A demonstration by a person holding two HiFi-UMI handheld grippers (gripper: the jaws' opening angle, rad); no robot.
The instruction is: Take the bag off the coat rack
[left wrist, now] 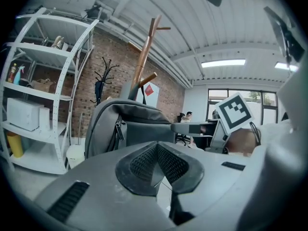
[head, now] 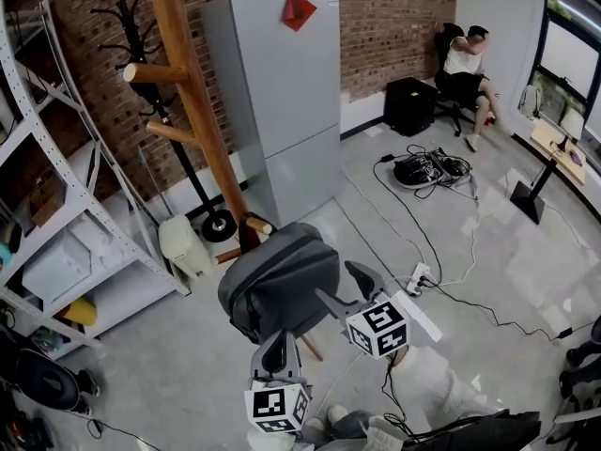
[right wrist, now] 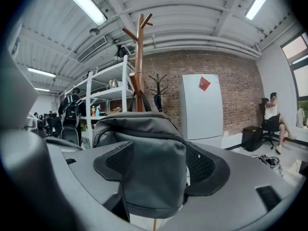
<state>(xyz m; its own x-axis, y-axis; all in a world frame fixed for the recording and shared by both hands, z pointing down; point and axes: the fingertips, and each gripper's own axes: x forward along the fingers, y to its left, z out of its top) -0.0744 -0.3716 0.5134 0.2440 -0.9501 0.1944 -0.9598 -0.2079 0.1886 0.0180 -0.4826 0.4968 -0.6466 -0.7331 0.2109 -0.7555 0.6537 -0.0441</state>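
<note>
The bag (head: 280,280) is hung low on the wooden coat rack (head: 192,92), between shelving (head: 56,205) and open floor (head: 488,252). It is straddled, unclamped, by the wide-spread right tongs (head: 334,280). The left tongs (head: 279,341) are closed, empty.

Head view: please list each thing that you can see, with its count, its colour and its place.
bag: 1, grey, on the wooden rack, centre
wooden rack: 1, brown, centre left
black rack: 1, black, behind the wooden rack
fridge: 1, grey, at the brick wall
paper: 1, red, on the fridge door
shelf: 1, white, left
bin: 1, white, beside the shelf
box: 1, black, at the wall, right
person: 1, seated, far right
cables: several, black, floor right
left gripper: 1, grey, shut, below the bag
right gripper: 1, grey, open, bag between its jaws
</note>
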